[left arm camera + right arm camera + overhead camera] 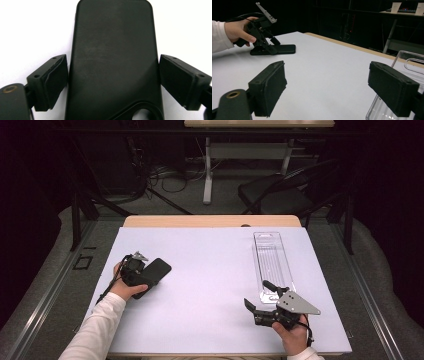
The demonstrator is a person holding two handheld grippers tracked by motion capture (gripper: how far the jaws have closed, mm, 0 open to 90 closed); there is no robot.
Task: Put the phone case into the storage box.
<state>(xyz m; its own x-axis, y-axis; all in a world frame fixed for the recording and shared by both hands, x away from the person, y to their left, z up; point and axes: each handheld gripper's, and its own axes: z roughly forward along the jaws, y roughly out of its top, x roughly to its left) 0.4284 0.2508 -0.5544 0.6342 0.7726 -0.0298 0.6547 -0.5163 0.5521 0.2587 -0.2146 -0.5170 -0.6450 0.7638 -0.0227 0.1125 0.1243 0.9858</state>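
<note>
A black phone case (159, 269) lies flat on the white table top at the left. My left gripper (148, 278) straddles its near end. In the left gripper view the case (113, 50) sits between the two pads (52, 82), which stand right at its sides, and I see no squeeze on it. My right gripper (257, 295) is held at the front right, open and empty, pointing left across the table. In the right gripper view its jaws (327, 85) stand wide apart, and farther off are the left gripper (273, 46) and the case (284, 48).
A long clear plastic tray (272, 260) lies at the right of the table, just behind the right gripper; its near corner (412, 62) is beside the right jaw. A folding chair (285, 190) and a table leg stand beyond the far edge.
</note>
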